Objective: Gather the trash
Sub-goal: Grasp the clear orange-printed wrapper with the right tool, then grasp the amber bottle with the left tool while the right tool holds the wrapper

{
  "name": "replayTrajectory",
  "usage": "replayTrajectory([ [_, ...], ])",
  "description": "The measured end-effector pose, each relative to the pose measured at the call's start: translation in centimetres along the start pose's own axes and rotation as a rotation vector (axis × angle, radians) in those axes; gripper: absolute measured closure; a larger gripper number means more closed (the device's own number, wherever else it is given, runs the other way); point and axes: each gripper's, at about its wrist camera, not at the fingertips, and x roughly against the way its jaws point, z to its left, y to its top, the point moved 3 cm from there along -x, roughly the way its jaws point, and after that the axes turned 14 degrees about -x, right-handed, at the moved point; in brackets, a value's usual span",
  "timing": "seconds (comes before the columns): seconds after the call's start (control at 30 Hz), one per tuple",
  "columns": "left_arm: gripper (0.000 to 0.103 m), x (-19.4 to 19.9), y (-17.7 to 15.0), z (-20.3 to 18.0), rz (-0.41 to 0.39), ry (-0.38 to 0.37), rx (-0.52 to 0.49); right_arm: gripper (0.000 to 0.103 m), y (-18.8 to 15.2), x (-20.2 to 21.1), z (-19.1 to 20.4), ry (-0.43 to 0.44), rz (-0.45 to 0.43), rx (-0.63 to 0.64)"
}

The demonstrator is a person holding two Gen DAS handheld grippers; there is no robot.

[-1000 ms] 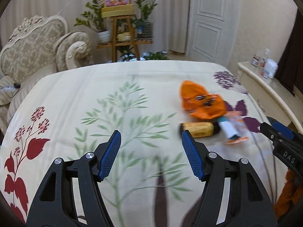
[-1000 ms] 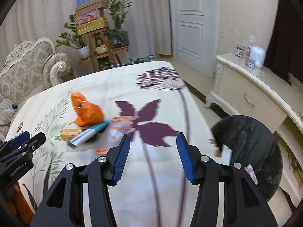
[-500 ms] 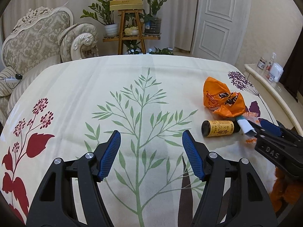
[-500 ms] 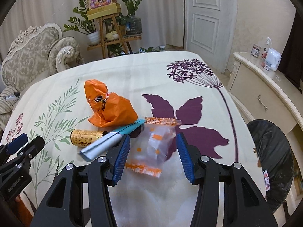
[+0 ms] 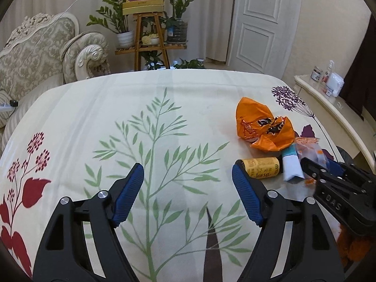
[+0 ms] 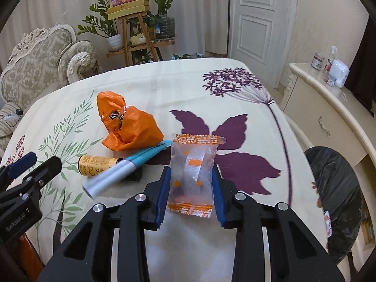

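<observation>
My right tongs (image 6: 190, 188) have just been closing and now pinch the clear, orange-printed plastic wrapper (image 6: 191, 176) between their blue pads. My left tongs (image 5: 188, 195), just widened, stand empty; the yellow can (image 5: 262, 171) lies just beside their right pad.

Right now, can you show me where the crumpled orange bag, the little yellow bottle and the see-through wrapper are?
orange bag (image 6: 131, 129), right wrist view, on its crumpled middle.
yellow bottle (image 5: 262, 170), left wrist view, on its label.
see-through wrapper (image 6: 191, 171), right wrist view, on its clear middle.
</observation>
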Motion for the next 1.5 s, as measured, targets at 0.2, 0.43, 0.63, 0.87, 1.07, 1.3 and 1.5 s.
replayTrajectory([
  [0.2, 0.027, -2.1, 0.9, 0.4, 0.026, 0.03, -0.018, 0.069, 0.1, 1.0, -1.3, 0.003, -0.014, -0.019],
  [0.43, 0.027, -4.4, 2.1, -0.5, 0.079, -0.009, -0.088, 0.069, 0.1, 1.5, -2.1, 0.001, -0.021, -0.038],
  [0.63, 0.027, -3.4, 1.0, -2.0, 0.077, -0.08, -0.124, 0.069, -0.1, 1.8, -2.2, 0.003, -0.021, -0.048],
  [0.87, 0.027, -2.1, -0.3, -4.5, 0.082, -0.132, -0.174, 0.069, -0.5, 2.5, -3.1, -0.005, -0.027, -0.054],
  [1.07, 0.027, -1.0, -1.2, -6.6, 0.087, -0.185, -0.198, 0.069, -0.7, 3.7, -4.4, -0.01, -0.047, -0.069],
  [1.3, 0.027, 0.6, -1.4, -7.7, 0.068, -0.189, -0.205, 0.069, -1.1, 4.9, -5.9, -0.015, -0.062, -0.089],
  [1.5, 0.027, 2.1, -0.5, -8.7, 0.023, -0.19, -0.219, 0.069, -1.5, 5.8, -6.7, -0.012, -0.074, -0.104],
])
